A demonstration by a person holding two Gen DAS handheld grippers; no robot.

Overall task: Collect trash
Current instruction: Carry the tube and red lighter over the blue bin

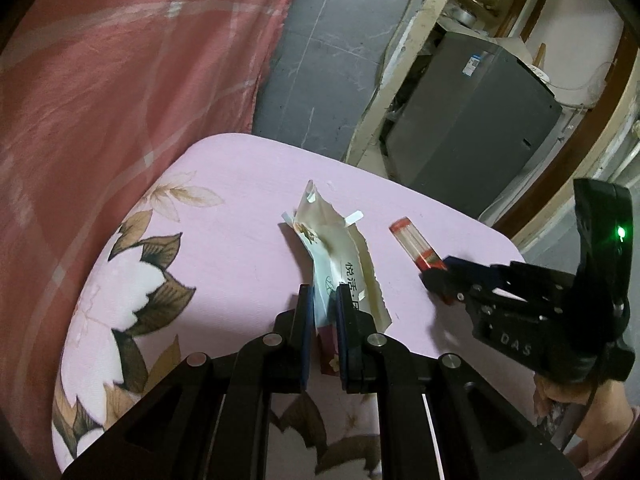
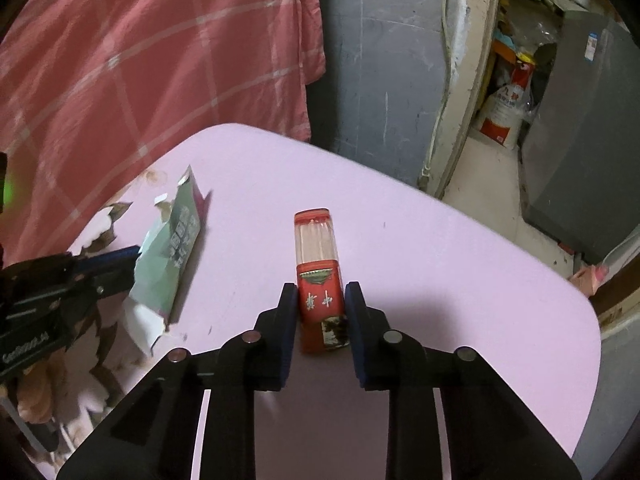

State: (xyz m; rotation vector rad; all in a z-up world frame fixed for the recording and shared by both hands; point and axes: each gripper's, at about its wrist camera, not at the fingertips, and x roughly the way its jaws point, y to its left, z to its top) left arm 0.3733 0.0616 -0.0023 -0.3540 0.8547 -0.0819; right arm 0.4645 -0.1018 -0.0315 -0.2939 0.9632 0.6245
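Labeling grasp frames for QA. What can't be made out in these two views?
- Left wrist view: lower end of the torn wrapper hidden between the left gripper fingers.
- Left wrist view: near end of the red cigarette pack covered by the right gripper.
- Right wrist view: pack's underside and pad contact not visible.
- No trash bin in either view.

Both views are dim and soft, with heavy fisheye bending and black vignette at the corners. The pink counter (image 2: 440, 264) catches the most light, and soft shadows fall under the near gripper arms. A green indicator light (image 1: 621, 233) glows at right.
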